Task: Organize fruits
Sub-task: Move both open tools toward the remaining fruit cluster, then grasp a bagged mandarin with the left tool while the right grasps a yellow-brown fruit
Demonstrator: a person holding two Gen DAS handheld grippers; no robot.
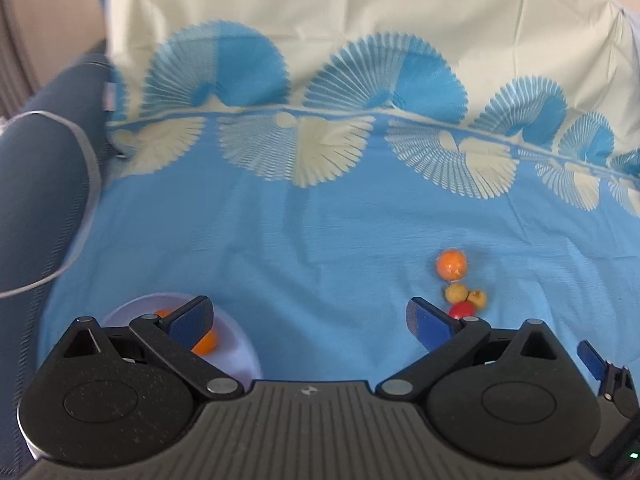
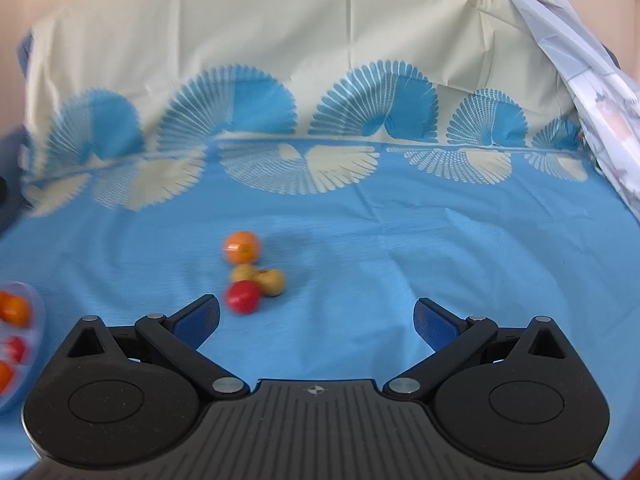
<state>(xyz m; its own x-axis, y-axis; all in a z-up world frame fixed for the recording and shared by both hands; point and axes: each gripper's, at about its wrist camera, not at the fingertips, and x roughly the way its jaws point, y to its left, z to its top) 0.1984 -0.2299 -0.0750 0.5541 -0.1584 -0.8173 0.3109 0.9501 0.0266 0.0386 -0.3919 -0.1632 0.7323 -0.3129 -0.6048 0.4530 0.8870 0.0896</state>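
A small cluster of fruit lies on the blue cloth: an orange [image 2: 242, 247], two yellow-brown fruits [image 2: 273, 281] and a red one [image 2: 241, 297]. The same cluster shows in the left wrist view, with the orange [image 1: 451, 264] and the red fruit [image 1: 462, 309]. A pale bowl [image 1: 240, 354] holds orange fruit under my left gripper's left finger; it also shows at the right wrist view's left edge [image 2: 38, 312] with orange and red fruit. My left gripper [image 1: 310, 320] is open and empty. My right gripper [image 2: 316, 320] is open and empty, just right of the cluster.
A blue and cream fan-patterned cloth [image 2: 440, 240] covers the surface and rises at the back. A dark blue cushion with a white cord [image 1: 44, 184] is at the left. A pale printed fabric [image 2: 600, 92] hangs at the right. The right gripper's finger [image 1: 592, 358] shows in the left wrist view.
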